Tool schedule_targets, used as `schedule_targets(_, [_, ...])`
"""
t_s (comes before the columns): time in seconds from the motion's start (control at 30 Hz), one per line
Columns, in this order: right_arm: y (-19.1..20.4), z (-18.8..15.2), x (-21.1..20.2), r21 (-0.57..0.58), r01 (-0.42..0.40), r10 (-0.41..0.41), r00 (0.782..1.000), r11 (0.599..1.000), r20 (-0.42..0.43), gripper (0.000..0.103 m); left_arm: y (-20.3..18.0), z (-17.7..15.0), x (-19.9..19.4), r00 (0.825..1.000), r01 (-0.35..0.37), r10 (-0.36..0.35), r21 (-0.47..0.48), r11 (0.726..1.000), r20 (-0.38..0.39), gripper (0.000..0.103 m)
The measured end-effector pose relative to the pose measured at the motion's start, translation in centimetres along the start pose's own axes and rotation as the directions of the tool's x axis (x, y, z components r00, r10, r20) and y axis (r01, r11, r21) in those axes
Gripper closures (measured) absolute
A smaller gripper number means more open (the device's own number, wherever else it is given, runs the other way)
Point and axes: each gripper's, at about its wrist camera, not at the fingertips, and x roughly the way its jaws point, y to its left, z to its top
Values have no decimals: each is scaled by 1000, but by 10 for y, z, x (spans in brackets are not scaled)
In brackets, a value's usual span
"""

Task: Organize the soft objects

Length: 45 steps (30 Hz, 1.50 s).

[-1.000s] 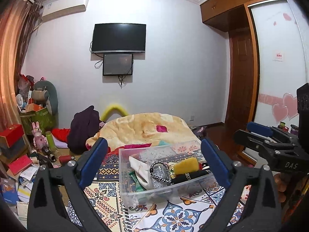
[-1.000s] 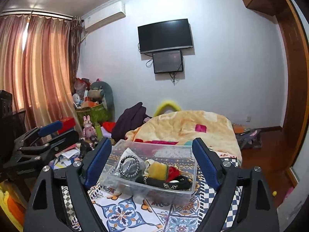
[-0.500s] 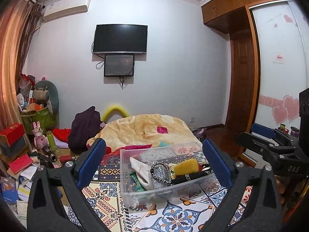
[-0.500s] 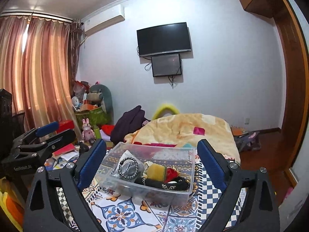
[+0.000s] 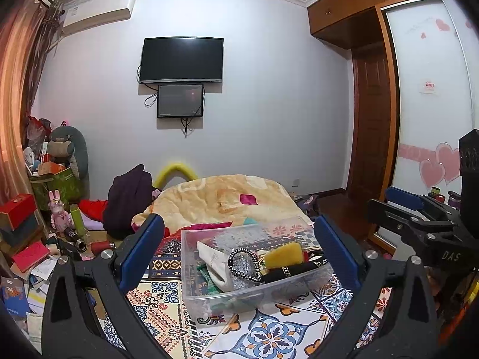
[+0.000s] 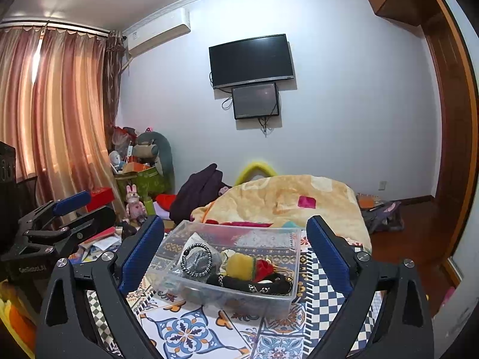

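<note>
On the patterned bedcover sits one clear plastic bin (image 5: pixel 254 272), holding the soft things together: a yellow sponge (image 5: pixel 283 254), a beaded ring (image 5: pixel 242 264) around a grey pouch, a black band (image 5: pixel 292 269) and a white cloth (image 5: pixel 214 264), with more hidden beneath. Two tongs hang above it, the left gripper (image 5: pixel 239 254) and right gripper (image 6: pixel 235 252), both spread wide and holding nothing, each aimed so the bin lies between its fingers. Such a scene would suit sorting about to start or just done.
</note>
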Motion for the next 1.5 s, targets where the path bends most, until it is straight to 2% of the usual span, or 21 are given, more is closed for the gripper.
schedule_targets(1.1, [-1, 4, -5, -3, 9, -9, 1000, 1000, 13, 6, 4, 6, -2, 1000, -12, 12, -16, 1000, 15, 0])
schedule_targets(1.23, [-1, 5, -6, -3, 21, -21, 999, 1000, 25, 0, 5, 6, -2, 1000, -17, 18, -23, 1000, 16, 0])
schedule_targets(1.5, [0, 5, -7, -4, 25, -25, 999, 1000, 23, 0, 1, 6, -3, 1000, -11, 12, -11, 1000, 14, 0])
